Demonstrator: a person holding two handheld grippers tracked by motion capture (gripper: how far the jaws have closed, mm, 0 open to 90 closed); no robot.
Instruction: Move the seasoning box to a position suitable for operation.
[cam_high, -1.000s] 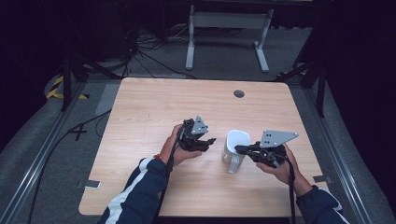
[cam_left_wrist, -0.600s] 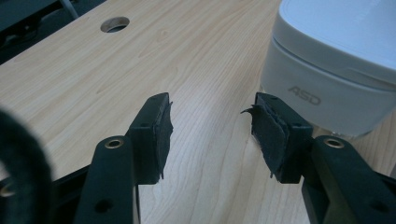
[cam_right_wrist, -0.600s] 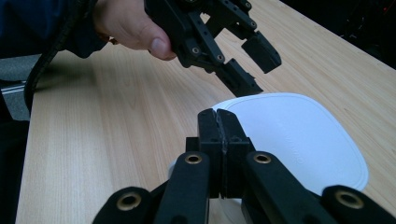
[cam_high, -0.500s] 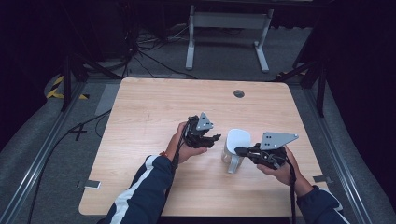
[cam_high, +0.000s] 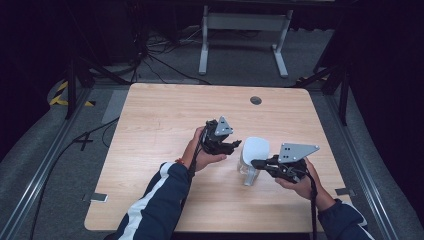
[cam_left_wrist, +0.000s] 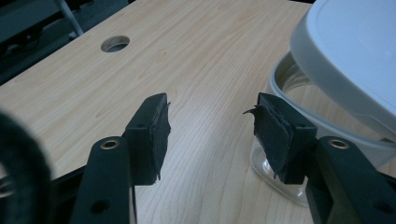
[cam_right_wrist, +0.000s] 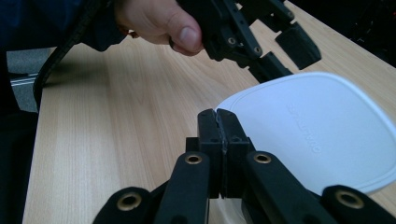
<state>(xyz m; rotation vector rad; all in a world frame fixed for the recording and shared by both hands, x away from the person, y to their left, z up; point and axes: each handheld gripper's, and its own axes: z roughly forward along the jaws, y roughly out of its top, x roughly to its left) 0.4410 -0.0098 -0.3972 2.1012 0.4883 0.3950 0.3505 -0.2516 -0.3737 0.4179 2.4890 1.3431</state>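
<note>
Pale wood-grain table (cam_high: 150, 130), smooth top w/ a round cable hole (cam_high: 256, 100) near the far edge. On it, right of centre, a clear plastic container (cam_left_wrist: 285, 154); can't tell if anything's inside. Its white rounded lid (cam_right_wrist: 317, 135) sits tilted, lifted off the rim on one side. My right gripper (cam_right_wrist: 218, 116) has jaws pinched together on the lid's edge. Left gripper (cam_left_wrist: 210, 135) is wide open w/ nothing between, right pad just beside the container wall.
</note>
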